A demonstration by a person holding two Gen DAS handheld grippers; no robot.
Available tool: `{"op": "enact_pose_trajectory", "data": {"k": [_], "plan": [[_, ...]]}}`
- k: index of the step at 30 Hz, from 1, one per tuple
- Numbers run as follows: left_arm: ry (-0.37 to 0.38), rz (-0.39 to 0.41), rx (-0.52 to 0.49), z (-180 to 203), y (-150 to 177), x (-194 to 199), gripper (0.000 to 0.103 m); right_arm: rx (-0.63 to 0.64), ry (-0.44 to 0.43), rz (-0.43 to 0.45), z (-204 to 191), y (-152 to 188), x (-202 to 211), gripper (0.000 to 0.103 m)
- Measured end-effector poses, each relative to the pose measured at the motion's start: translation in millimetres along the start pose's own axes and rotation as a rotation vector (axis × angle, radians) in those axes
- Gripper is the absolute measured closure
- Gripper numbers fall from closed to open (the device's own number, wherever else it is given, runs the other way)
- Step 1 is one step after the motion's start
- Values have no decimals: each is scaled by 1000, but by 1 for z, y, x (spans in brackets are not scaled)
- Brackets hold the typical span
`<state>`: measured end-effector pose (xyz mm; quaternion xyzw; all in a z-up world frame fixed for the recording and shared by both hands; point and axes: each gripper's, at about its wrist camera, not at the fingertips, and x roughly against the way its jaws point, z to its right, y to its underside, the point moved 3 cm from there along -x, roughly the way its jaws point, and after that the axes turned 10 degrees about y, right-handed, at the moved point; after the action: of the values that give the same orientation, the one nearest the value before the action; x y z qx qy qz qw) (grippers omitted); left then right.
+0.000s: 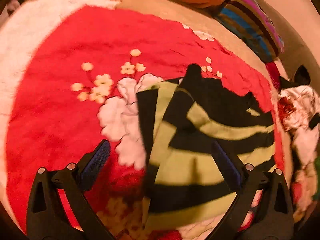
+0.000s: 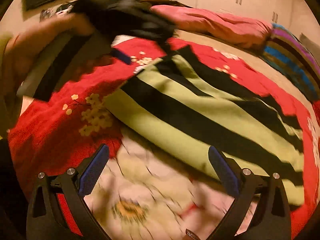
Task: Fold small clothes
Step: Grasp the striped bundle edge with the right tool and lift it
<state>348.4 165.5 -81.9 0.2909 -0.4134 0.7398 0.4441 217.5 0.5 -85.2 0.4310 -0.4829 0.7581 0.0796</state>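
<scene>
Now both grippers, left gripper (image 1: 160,160) and right gripper (image 2: 159,164), hover jaws apart above the green-and-black striped garment (image 2: 200,116) on the red floral blanket (image 1: 100,40); probably next: gripping an edge to fold.

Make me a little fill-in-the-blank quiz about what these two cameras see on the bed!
1. The striped garment has black and ____ stripes.
2. It lies on a blanket that is mostly ____.
3. The left gripper has its fingers ____, holding nothing.
4. The pads on the right gripper fingers are ____.

Missing words: green; red; open; blue
</scene>
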Motion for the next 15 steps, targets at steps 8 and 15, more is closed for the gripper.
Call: {"op": "enact_pose_trajectory", "data": {"k": [8, 15], "plan": [[127, -133, 134, -22, -23, -56, 9, 92, 74, 11, -24, -18, -46, 5], [194, -111, 181, -33, -32, -65, 14, 13, 87, -15, -9, -24, -72, 30]]}}
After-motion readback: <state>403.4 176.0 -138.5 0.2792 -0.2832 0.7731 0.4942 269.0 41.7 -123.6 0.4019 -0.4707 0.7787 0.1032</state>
